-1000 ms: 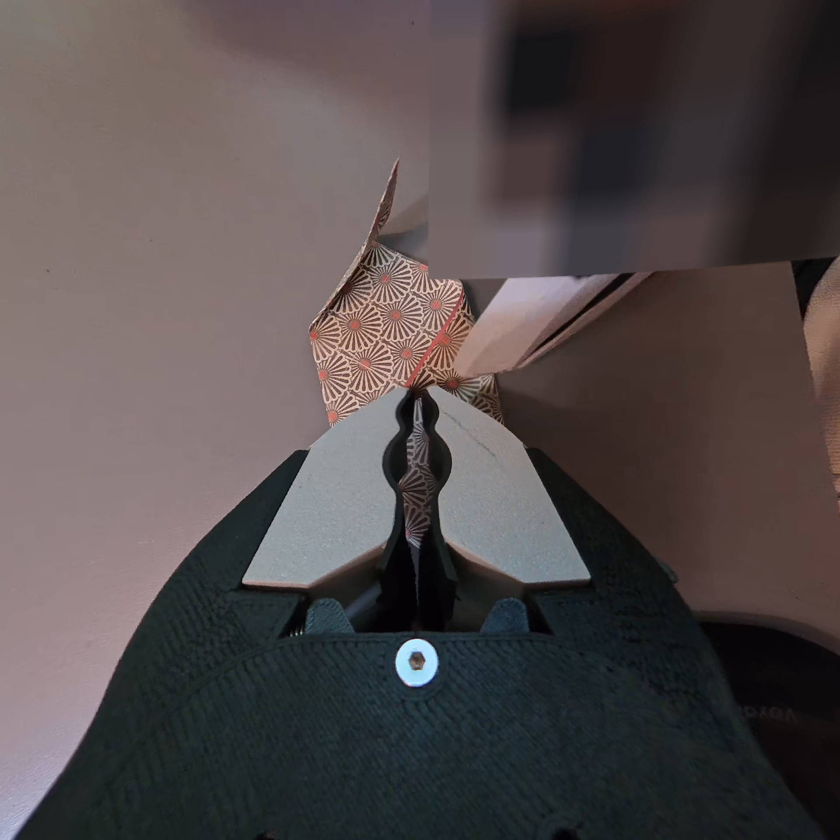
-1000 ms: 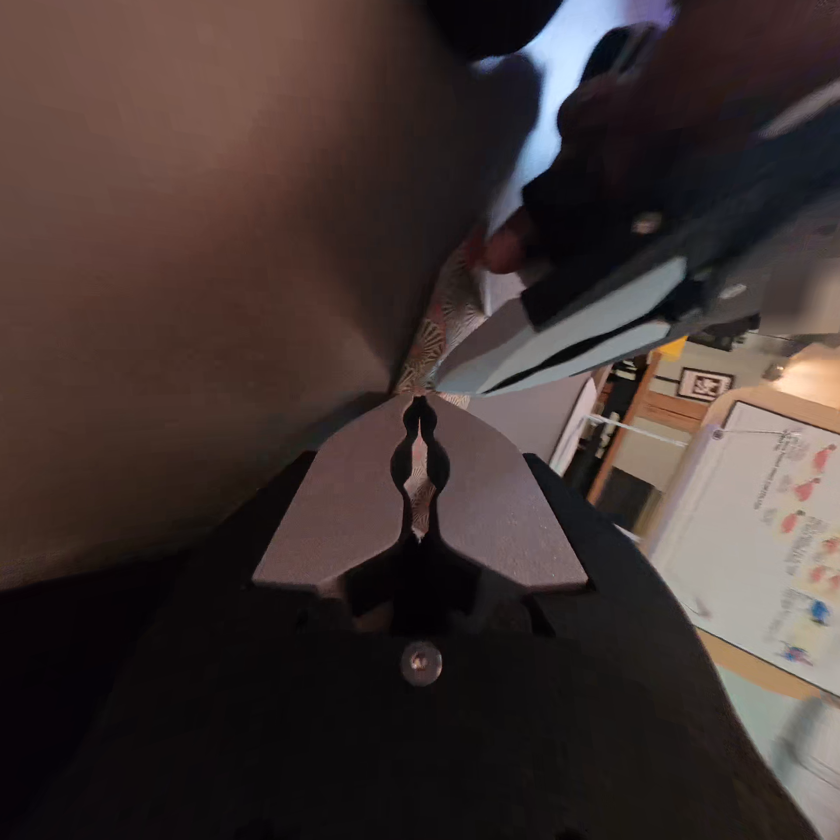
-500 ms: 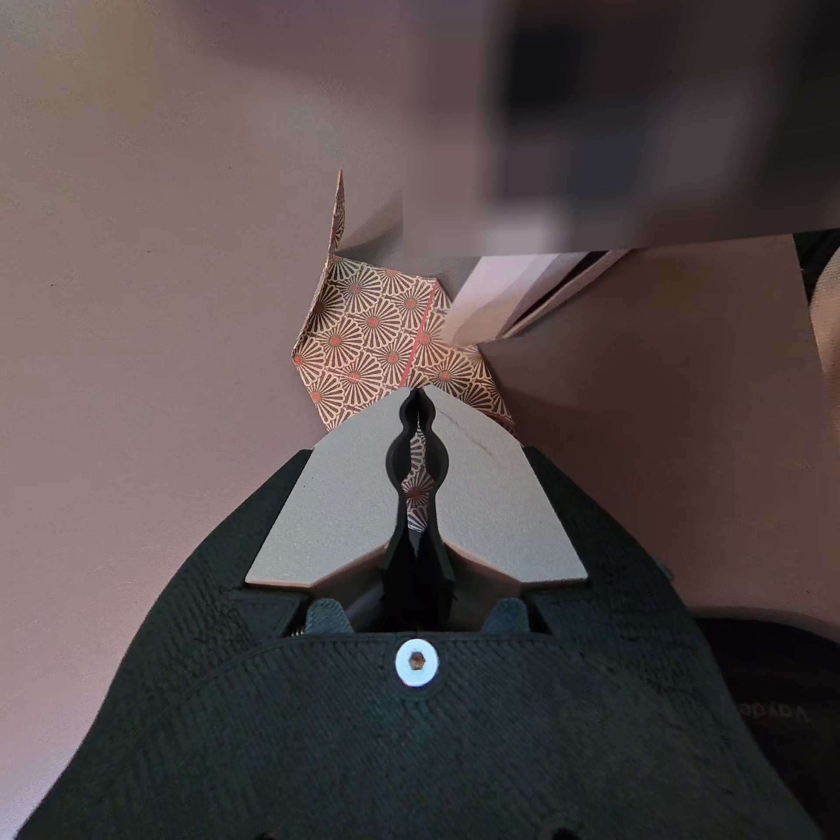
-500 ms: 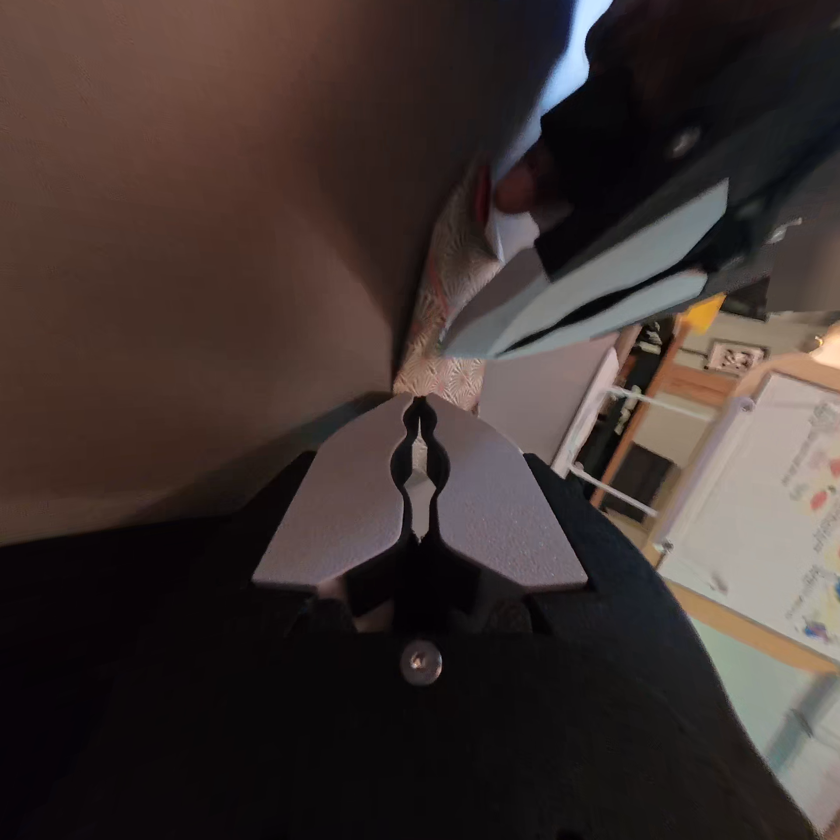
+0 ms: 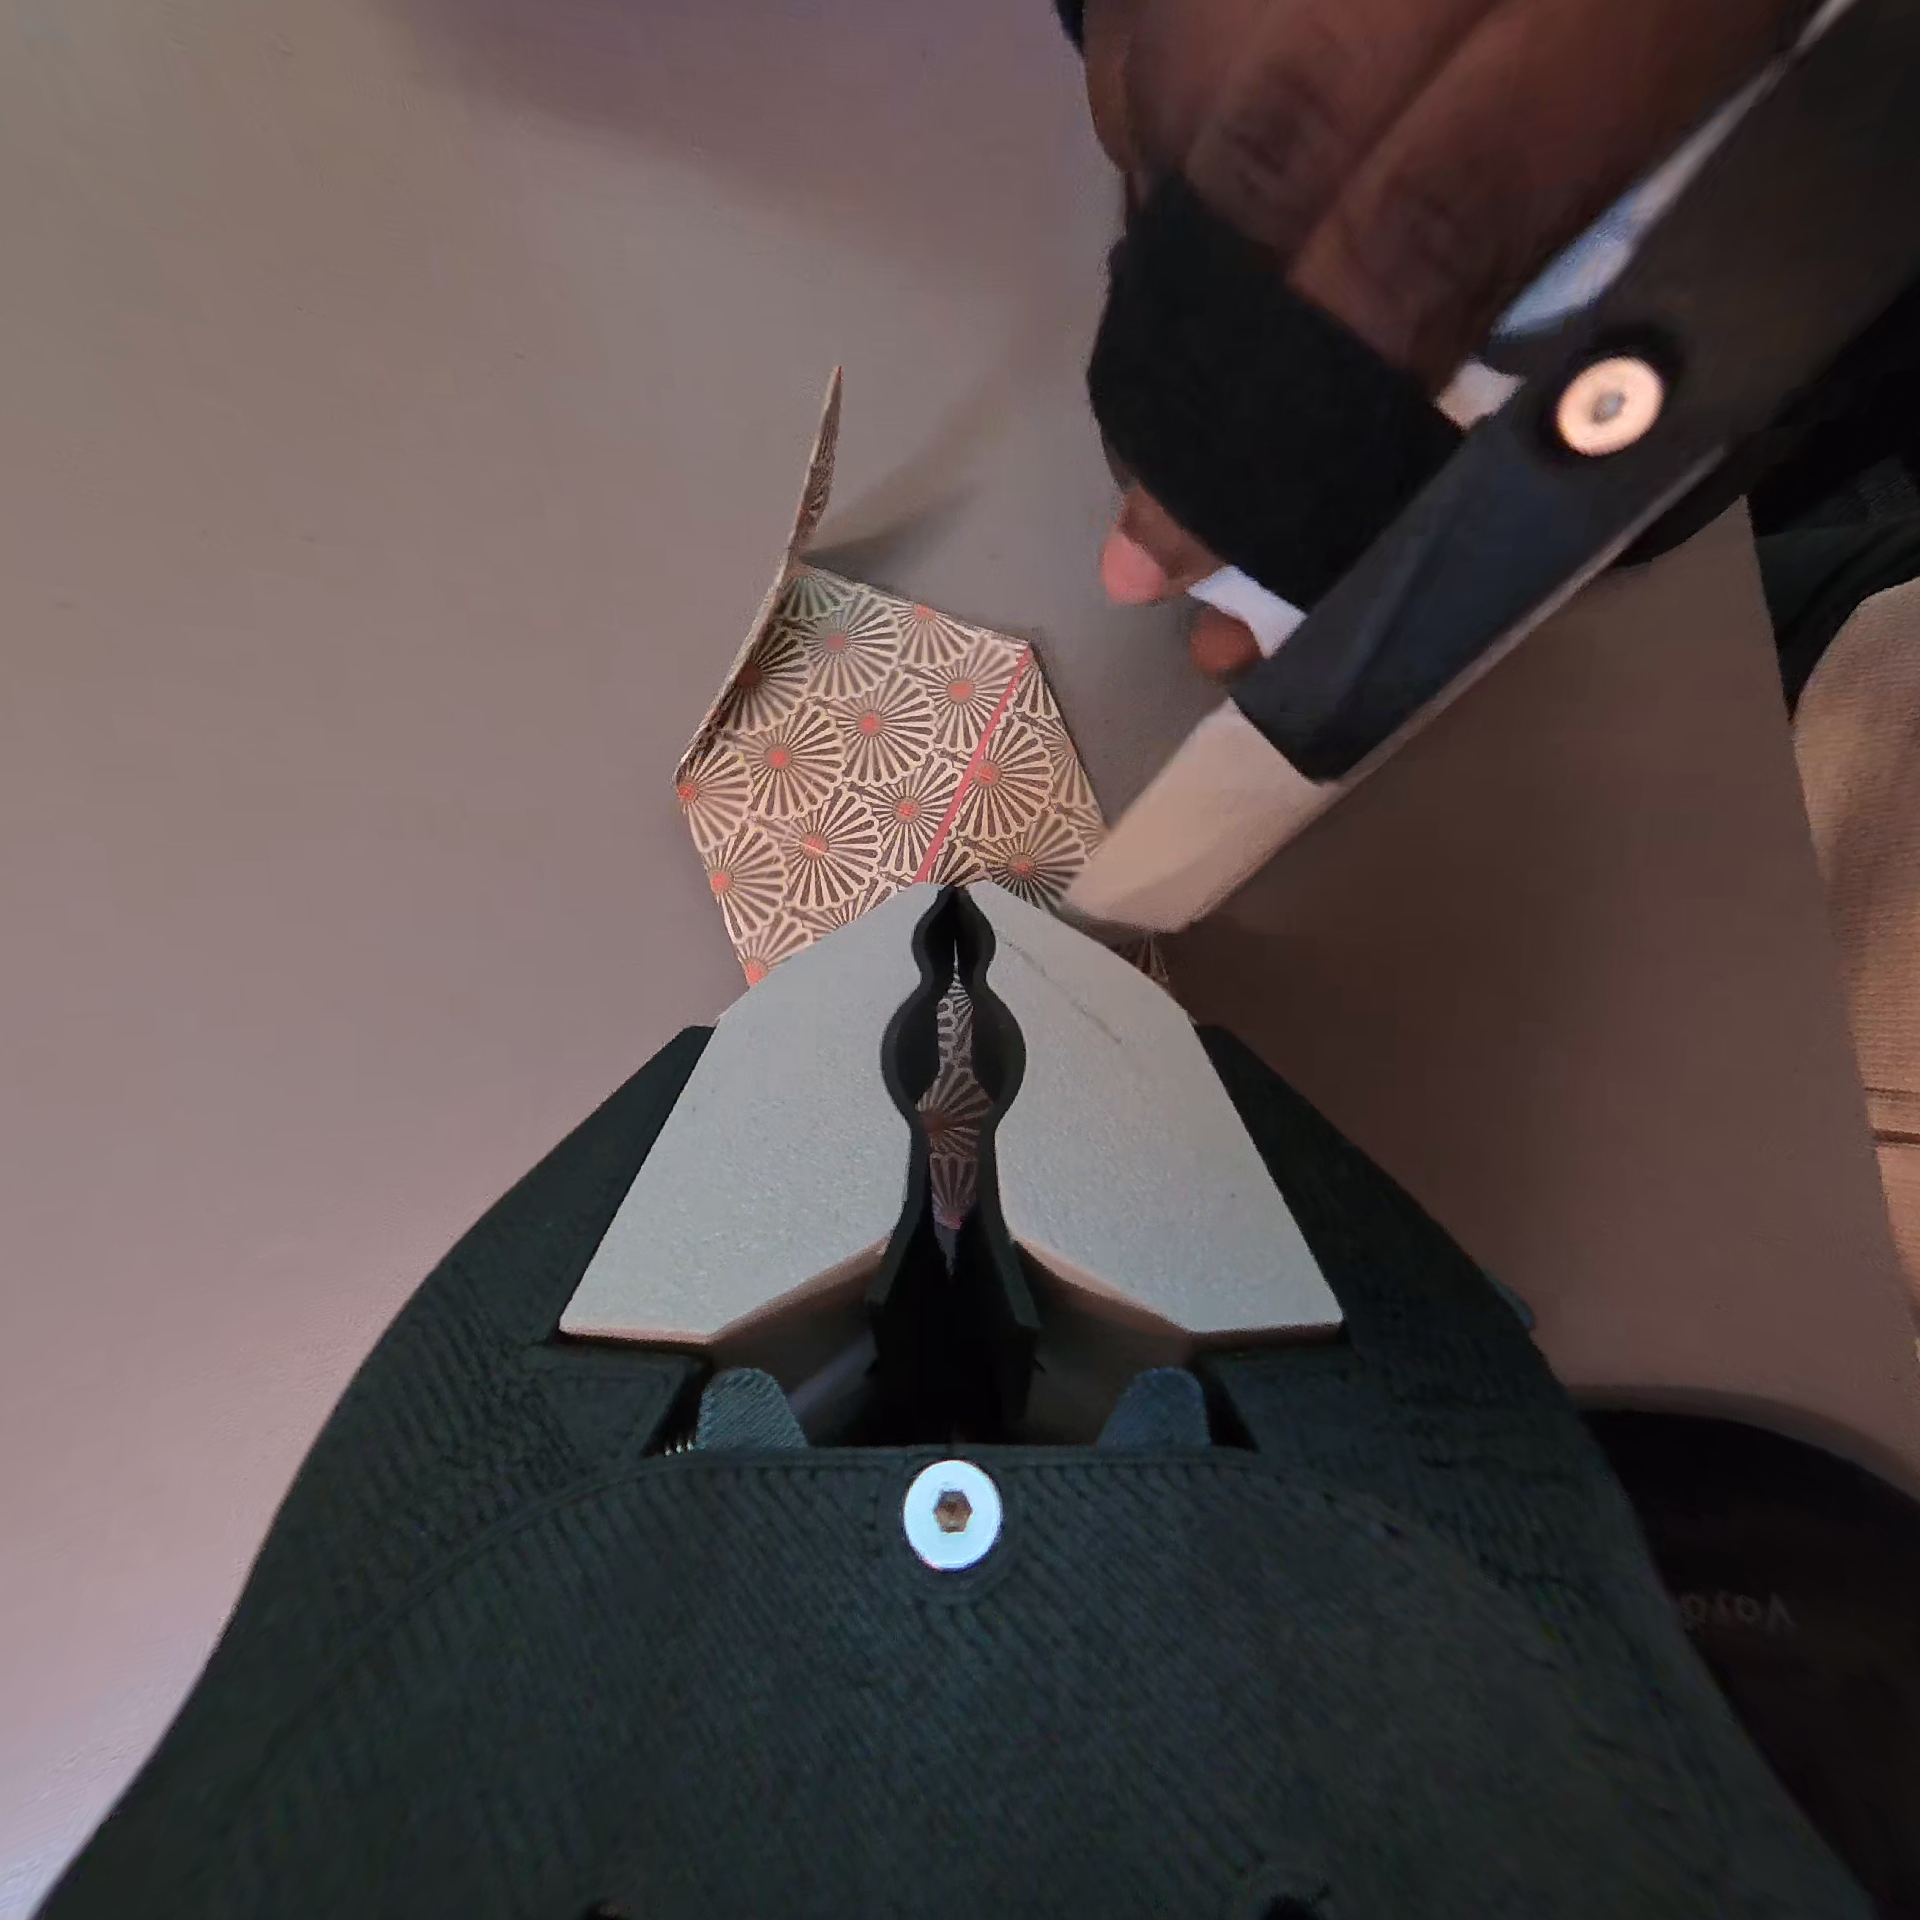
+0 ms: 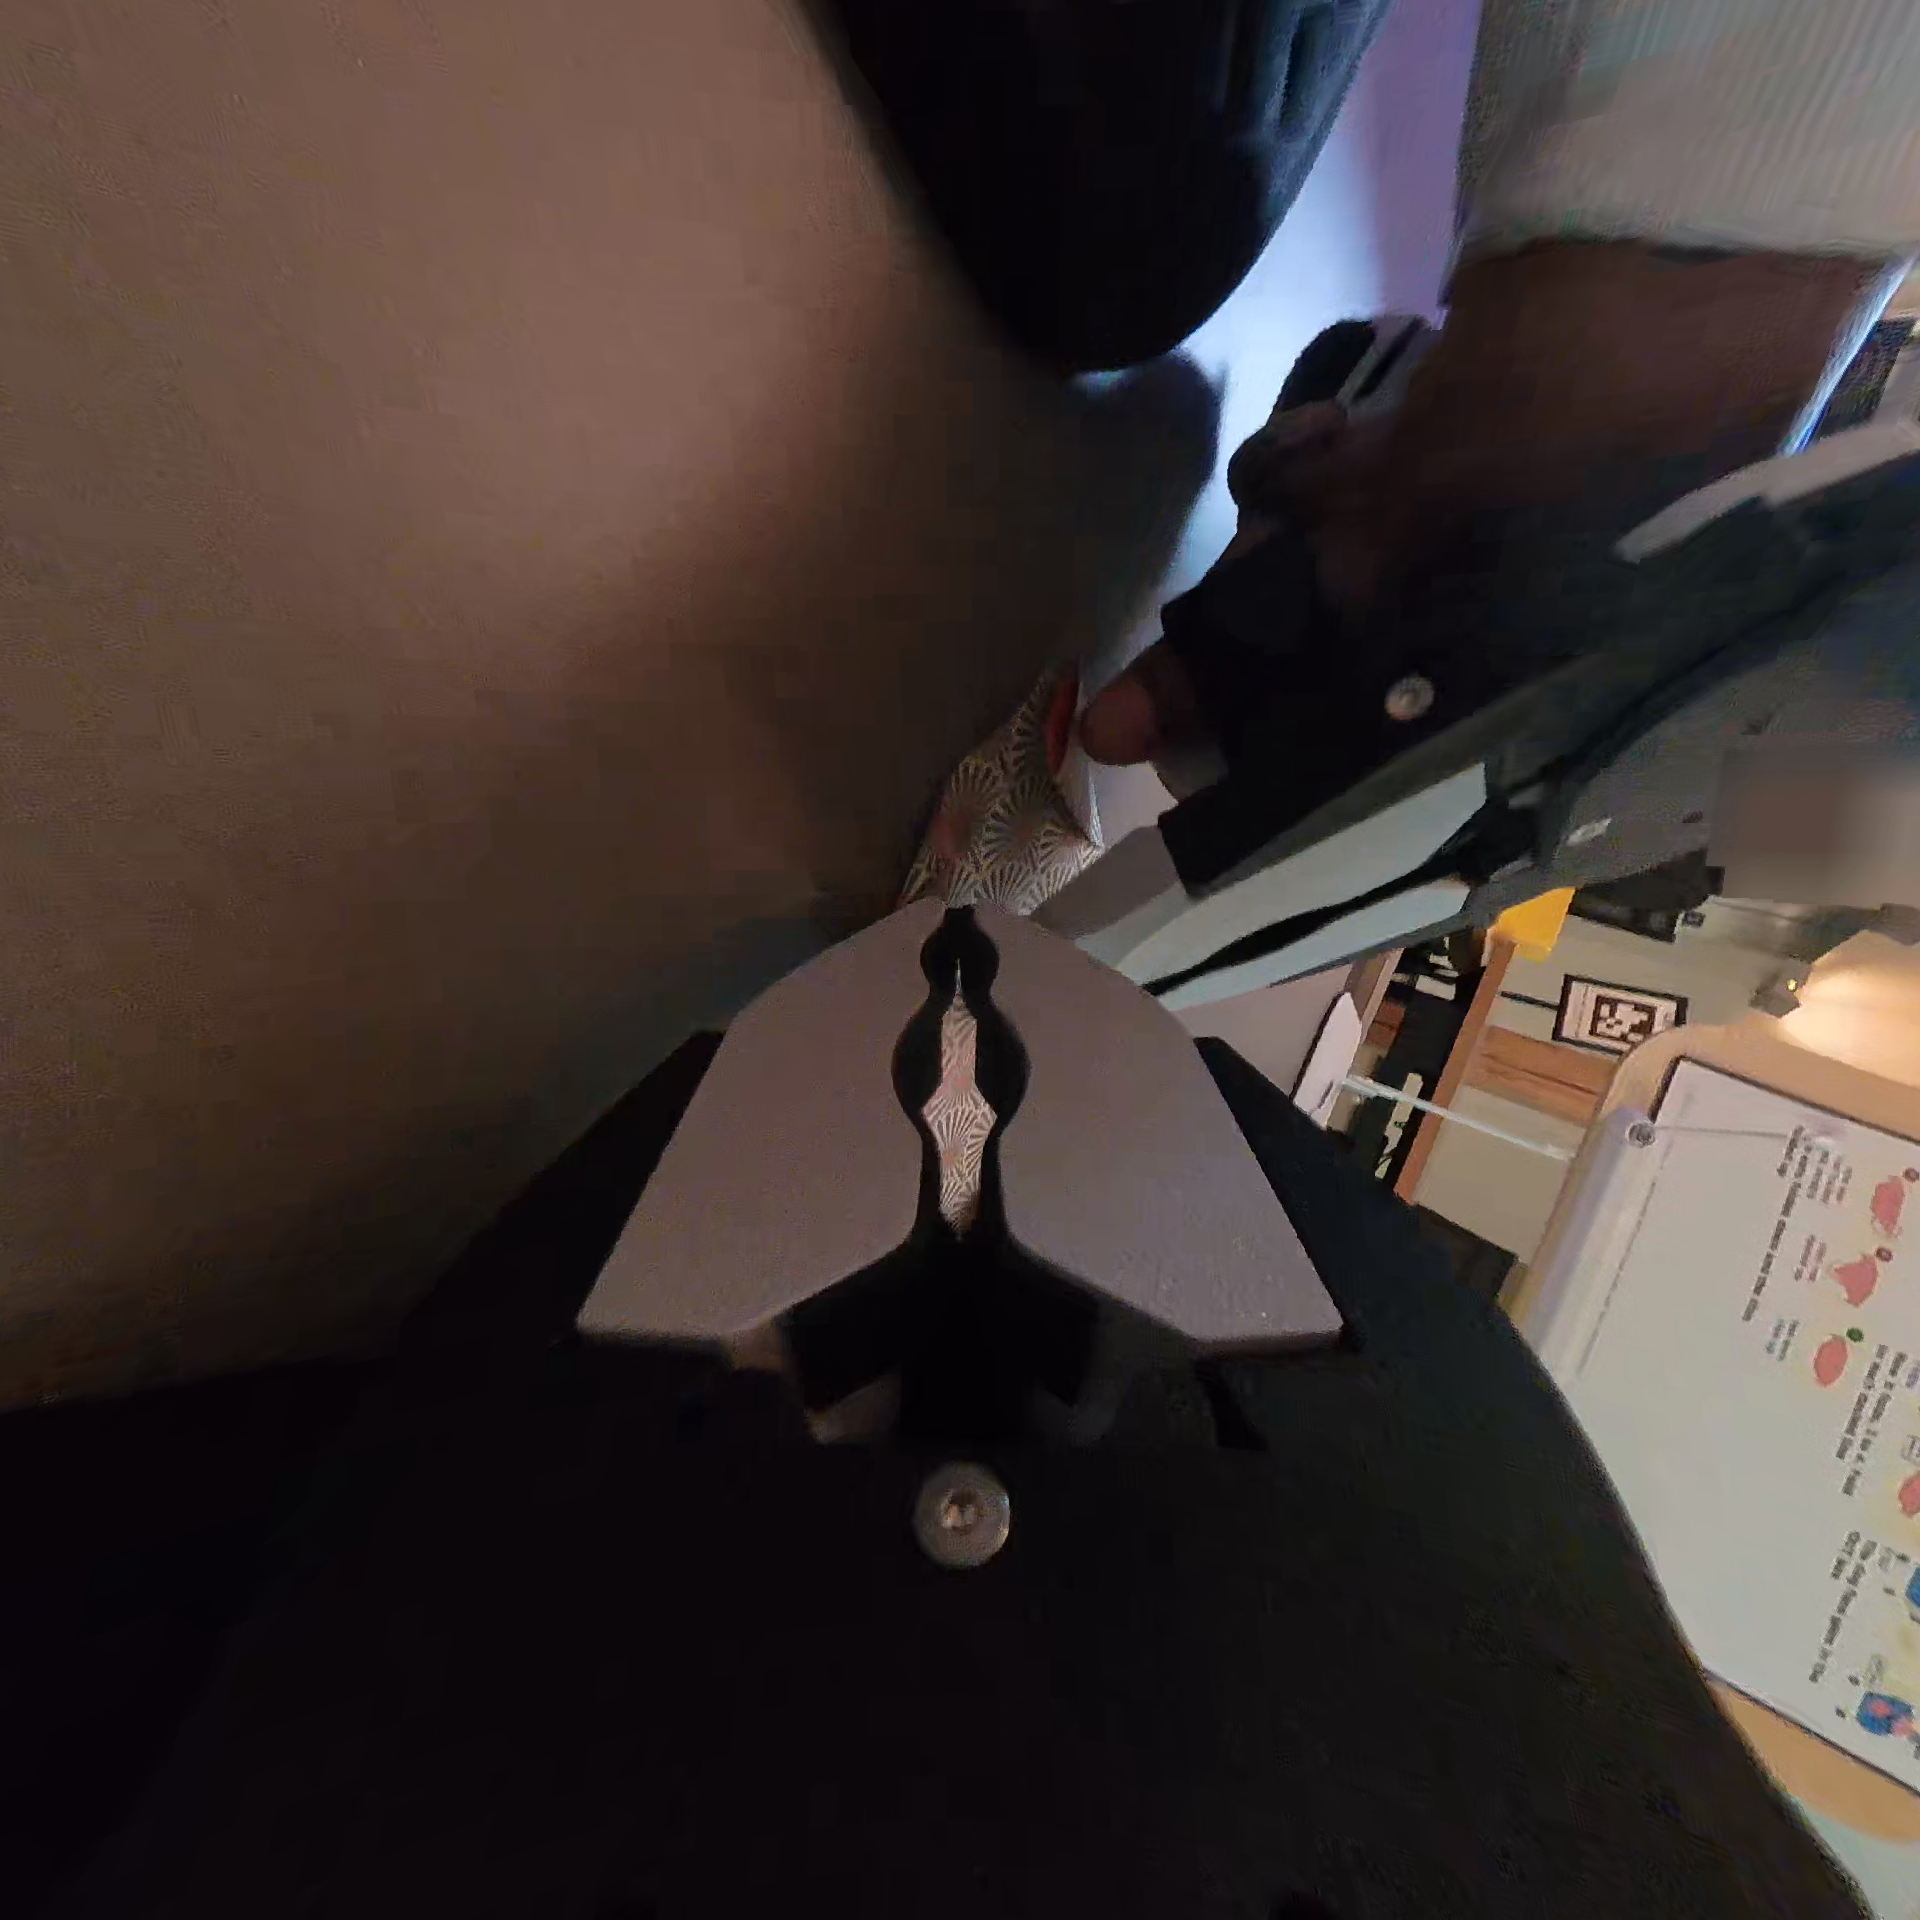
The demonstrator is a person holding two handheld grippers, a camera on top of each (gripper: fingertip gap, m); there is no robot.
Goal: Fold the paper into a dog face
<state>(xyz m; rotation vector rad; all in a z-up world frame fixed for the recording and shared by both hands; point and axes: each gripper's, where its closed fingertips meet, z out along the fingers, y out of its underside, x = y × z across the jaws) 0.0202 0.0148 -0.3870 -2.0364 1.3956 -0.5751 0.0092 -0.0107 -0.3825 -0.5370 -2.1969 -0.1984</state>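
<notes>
Paper (image 5: 883, 769), flower-patterned, part-folded, lies on tabletop (image 5: 364, 623), one flap upright. Left gripper (image 5: 954, 925) fingers closed, tips pressing near edge, likely pinning it. Right gripper (image 6: 954, 920) fingers closed, pressing beside, probably flattening crease. Whether either pinches paper: cannot tell.

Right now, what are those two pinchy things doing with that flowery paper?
A person is folding the paper into a dog face with two handheld grippers. The left gripper is shut on the paper's near corner. The right gripper is shut too, with paper showing between its fingers; it comes in beside the left one at that same corner. The paper lies partly folded on the table, with one flap sticking up at the far left.
</notes>
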